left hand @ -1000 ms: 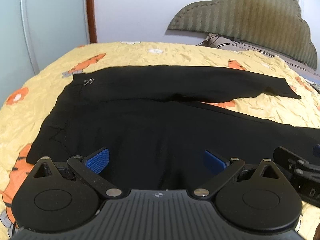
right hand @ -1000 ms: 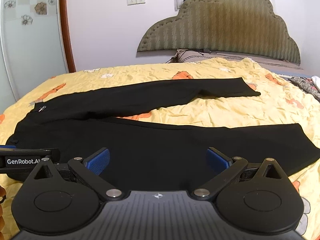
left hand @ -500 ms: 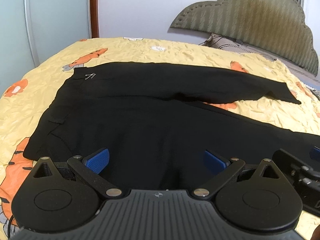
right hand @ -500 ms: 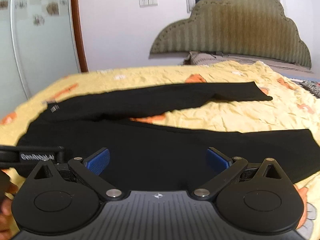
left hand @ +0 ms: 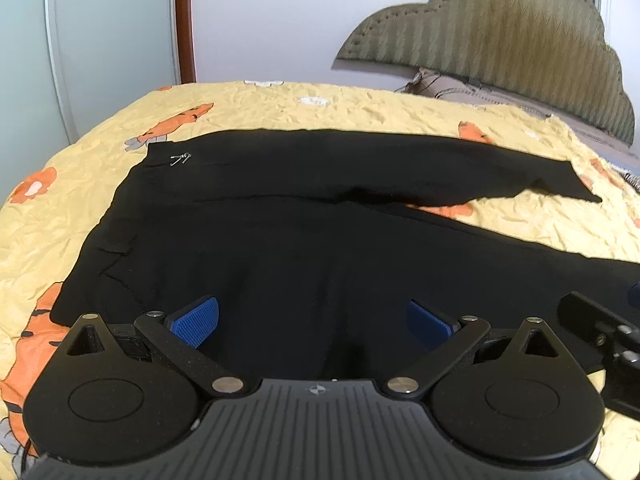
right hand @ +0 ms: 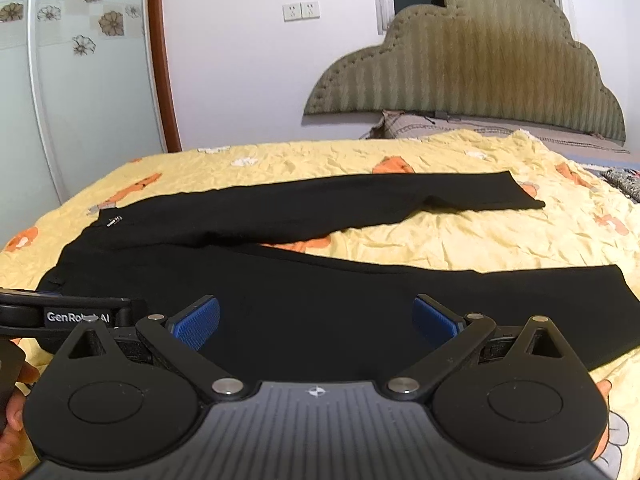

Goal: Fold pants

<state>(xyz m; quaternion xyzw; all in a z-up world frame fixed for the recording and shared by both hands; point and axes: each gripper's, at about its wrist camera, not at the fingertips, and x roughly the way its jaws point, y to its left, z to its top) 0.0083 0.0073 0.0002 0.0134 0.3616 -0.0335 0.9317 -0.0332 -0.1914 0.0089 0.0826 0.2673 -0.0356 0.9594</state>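
Two views, same scene: black long-legged pants [left hand: 280, 240] laid flat on a bed with a crumpled yellow bedspread printed with orange and white figures [left hand: 360, 108]. Waistband at left, legs running right, splayed in a narrow V with bedspread showing between them.

Left wrist view only:
- full waist end, with a small silver metal clip [left hand: 181, 159] near the far-left corner and a pocket seam on the near-left side
- far leg's hem visible; near leg runs out of frame at right
- black body of the right gripper [left hand: 600, 336] poking in at the right edge, over the near leg

Right wrist view only:
- both hems: far leg ends at right, near leg's hem sits near the right edge
- white double wall socket [right hand: 301, 11], dark window above the padded olive scalloped headboard [right hand: 480, 68], pale sliding door with brown flower decals [right hand: 80, 80]
- left gripper [right hand: 68, 316] as a black bar labelled "GenRobot.AI" at left, a person's fingers [right hand: 16, 412] below it
- waist end partly hidden behind that bar

Jaws:
- left gripper [left hand: 312, 320]: blue ribbed pads [left hand: 196, 320] spread wide, nothing between them; they sit over the hip/thigh area of the pants. Can't tell if the tips touch the fabric.
- right gripper [right hand: 316, 320]: blue pads [right hand: 198, 320] equally wide apart, holding nothing, over the near leg's middle. Contact with cloth unclear here too.
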